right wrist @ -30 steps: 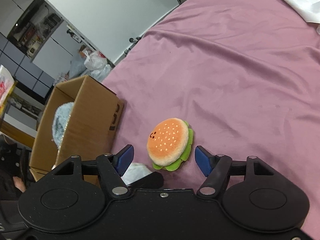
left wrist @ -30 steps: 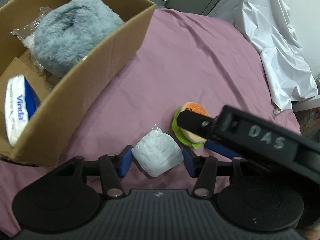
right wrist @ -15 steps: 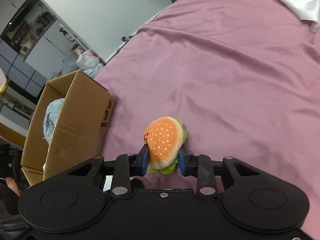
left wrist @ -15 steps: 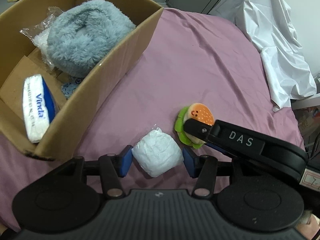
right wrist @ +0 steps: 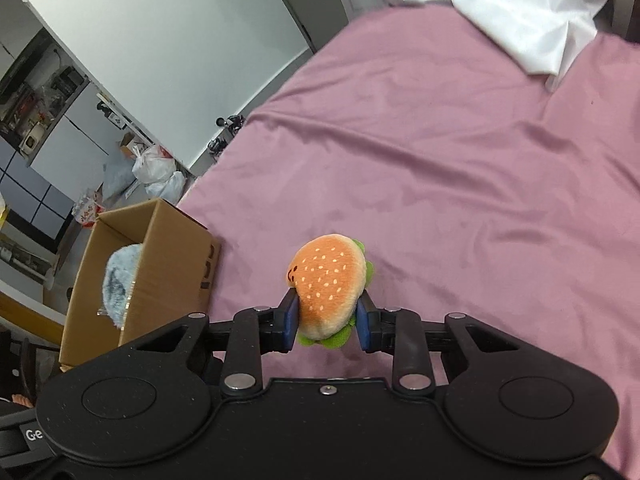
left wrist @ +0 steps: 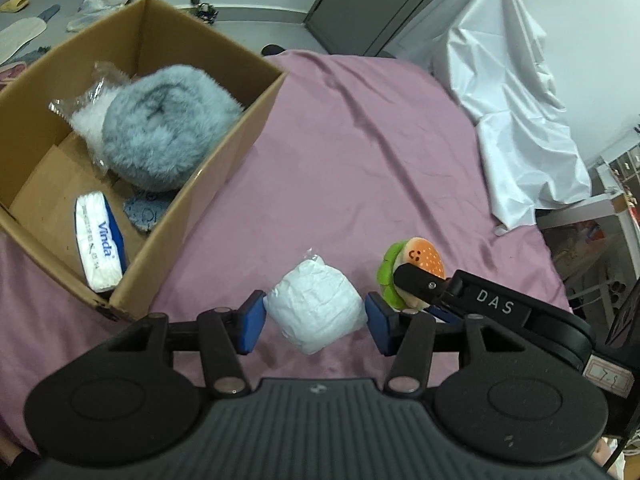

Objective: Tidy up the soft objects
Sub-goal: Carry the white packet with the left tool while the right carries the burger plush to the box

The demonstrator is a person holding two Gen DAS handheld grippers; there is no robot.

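My left gripper [left wrist: 315,322] is shut on a white wrapped soft bundle [left wrist: 316,312] and holds it above the pink sheet [left wrist: 360,160]. My right gripper [right wrist: 326,326] is shut on a plush burger toy [right wrist: 328,284] and holds it off the sheet; the toy also shows in the left wrist view [left wrist: 416,264], just right of the bundle. An open cardboard box [left wrist: 224,148] stands to the left. It holds a grey-blue fluffy item [left wrist: 168,136], a Vinda tissue pack [left wrist: 98,240] and a clear bag of white fluff [left wrist: 86,114]. The box also shows in the right wrist view [right wrist: 168,264].
A white crumpled sheet [left wrist: 512,112] drapes over the far right of the bed; it also shows in the right wrist view [right wrist: 500,8]. Grey cabinets [left wrist: 360,4] stand behind. Bags and clutter [right wrist: 156,172] lie on the floor beyond the bed's left edge.
My right gripper closed on the burger toy and lifted it. My left gripper, holding the white bundle, rose and pulled back, so more of the box interior shows.
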